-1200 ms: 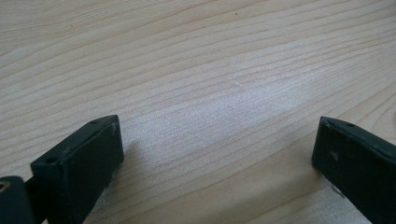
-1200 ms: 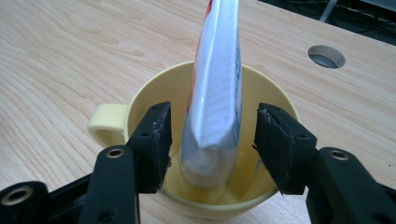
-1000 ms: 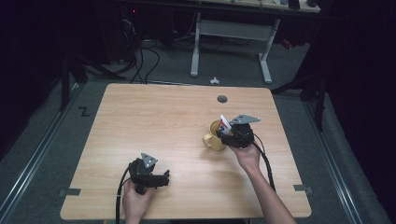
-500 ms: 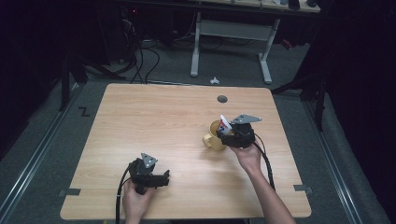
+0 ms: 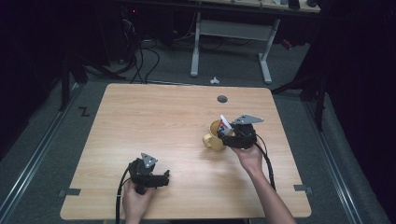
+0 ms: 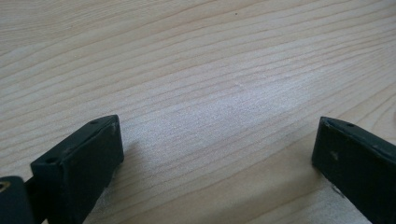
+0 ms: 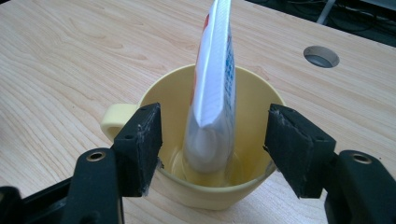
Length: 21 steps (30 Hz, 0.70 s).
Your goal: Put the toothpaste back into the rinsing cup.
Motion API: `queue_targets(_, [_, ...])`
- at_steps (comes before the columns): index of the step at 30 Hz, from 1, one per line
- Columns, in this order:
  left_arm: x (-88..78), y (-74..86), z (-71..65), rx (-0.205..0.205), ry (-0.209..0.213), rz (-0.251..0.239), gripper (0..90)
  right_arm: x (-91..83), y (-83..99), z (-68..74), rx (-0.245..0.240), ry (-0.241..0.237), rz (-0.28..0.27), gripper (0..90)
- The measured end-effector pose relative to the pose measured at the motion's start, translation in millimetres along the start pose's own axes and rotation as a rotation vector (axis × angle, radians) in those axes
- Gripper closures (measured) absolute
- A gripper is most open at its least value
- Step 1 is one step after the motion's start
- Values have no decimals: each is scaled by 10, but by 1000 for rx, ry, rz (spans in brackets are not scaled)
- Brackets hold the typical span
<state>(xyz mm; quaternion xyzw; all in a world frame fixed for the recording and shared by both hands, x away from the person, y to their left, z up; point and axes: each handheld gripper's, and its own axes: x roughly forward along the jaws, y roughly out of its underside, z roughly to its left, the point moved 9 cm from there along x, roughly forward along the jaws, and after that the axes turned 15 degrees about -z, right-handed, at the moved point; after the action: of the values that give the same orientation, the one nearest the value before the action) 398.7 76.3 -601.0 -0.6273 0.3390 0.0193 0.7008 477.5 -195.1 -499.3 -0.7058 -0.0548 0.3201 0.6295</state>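
A yellow mug stands on the wooden table, right of its middle, with its handle toward the left. A white tube with red and blue print stands upright inside it, poking above the rim. My right gripper is at the mug's near right side, open, one jaw on each side of the tube without touching it. Its jaws have just been opening. My left gripper rests low at the table's front left, open over bare wood.
A round cable hole lies in the table behind the mug. Beyond the far edge, another desk's white legs and loose cables stand on the dark floor. Cables trail from both grippers toward the front edge.
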Motion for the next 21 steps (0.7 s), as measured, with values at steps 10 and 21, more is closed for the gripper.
queue_targets(10, [0,0,0,0,0,0,22,-49,1,-10,1,7,-7,365])
queue_targets(21, [0,0,0,0,0,0,22,-117,9,-35,-8,22,-9,357])
